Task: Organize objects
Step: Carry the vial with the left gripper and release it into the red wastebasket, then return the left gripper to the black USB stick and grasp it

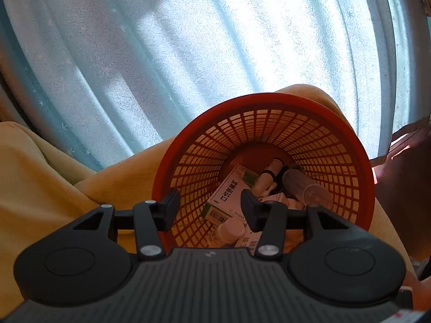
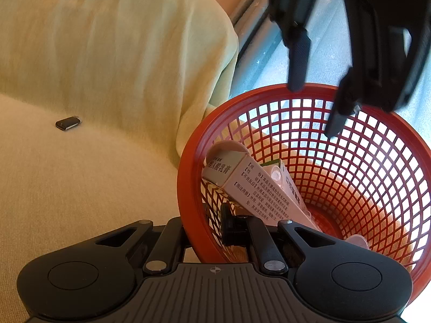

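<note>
A red mesh basket [image 1: 269,99] lies tilted on a yellow sofa, its mouth towards me. Inside are a white and green medicine box [image 1: 229,196], a white bottle [image 1: 231,231], a small bottle with a black band [image 1: 269,175] and a clear plastic cup [image 1: 304,188]. My left gripper [image 1: 210,207] hangs over the basket's mouth, open, nothing between its fingers. The right wrist view shows it too, high above the far rim [image 2: 313,111]. My right gripper [image 2: 204,223] is shut on the near rim of the basket [image 2: 188,148]. A long pale box [image 2: 250,185] leans just beyond it.
A small dark flat object [image 2: 67,123] lies on the sofa seat [image 2: 80,188] to the left. A yellow cushion [image 2: 121,53] rises behind it. A pale blue curtain [image 1: 188,40] hangs behind the basket. A person's arm [image 1: 404,188] is at the right edge.
</note>
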### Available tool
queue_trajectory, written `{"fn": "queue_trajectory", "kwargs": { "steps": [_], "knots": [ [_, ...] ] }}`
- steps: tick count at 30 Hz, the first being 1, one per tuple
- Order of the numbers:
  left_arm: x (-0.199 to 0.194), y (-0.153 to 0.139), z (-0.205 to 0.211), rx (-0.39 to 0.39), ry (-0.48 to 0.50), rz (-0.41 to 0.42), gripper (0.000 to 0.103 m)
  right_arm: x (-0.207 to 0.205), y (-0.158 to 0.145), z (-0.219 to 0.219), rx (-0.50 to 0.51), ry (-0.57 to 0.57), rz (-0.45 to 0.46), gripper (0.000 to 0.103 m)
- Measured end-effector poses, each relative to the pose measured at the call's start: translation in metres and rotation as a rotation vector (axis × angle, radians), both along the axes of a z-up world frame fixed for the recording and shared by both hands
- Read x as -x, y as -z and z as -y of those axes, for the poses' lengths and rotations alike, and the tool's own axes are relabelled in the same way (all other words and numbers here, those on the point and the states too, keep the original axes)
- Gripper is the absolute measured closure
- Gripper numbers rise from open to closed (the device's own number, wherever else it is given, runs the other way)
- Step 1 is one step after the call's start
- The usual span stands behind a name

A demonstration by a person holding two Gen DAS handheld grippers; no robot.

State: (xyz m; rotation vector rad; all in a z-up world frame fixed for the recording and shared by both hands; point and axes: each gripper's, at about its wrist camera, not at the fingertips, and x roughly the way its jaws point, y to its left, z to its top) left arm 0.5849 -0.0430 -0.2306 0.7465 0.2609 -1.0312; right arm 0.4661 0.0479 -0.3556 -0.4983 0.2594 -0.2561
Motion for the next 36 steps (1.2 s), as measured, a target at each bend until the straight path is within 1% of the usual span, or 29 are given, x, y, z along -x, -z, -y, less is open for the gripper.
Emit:
{"fn": "queue_trajectory", "kwargs": {
  "steps": [8, 16, 20, 22, 24, 29, 34, 36],
  "knots": [
    [-0.016, -0.015, -0.049, 0.046, -0.111, -0.007, 0.057, 0.000, 0.000, 0.000, 0.000, 0.000, 0.000, 0.100],
    [-0.051, -0.023, -0.108, 0.063, -0.276, -0.023, 0.057, -0.001, 0.001, -0.001, 0.001, 0.000, -0.001, 0.100],
    [-0.068, -0.020, -0.134, 0.062, -0.359, -0.020, 0.057, 0.000, 0.001, 0.000, 0.001, 0.000, -0.001, 0.100],
    [-0.079, -0.013, -0.148, 0.066, -0.402, -0.029, 0.057, 0.000, 0.001, 0.000, 0.001, 0.000, 0.000, 0.100],
    [-0.088, -0.003, -0.161, 0.045, -0.442, -0.021, 0.057, 0.000, 0.001, 0.000, 0.000, 0.000, 0.000, 0.100],
    [-0.113, 0.024, -0.185, 0.030, -0.531, -0.071, 0.057, 0.005, 0.000, 0.003, -0.002, 0.002, 0.003, 0.100],
    [-0.129, 0.047, -0.189, 0.017, -0.574, -0.104, 0.057, 0.007, 0.000, 0.003, -0.003, 0.002, 0.004, 0.100],
    [-0.136, 0.058, -0.189, 0.017, -0.590, -0.135, 0.057, 0.007, -0.001, 0.004, -0.001, 0.002, 0.003, 0.100]
  ]
}}
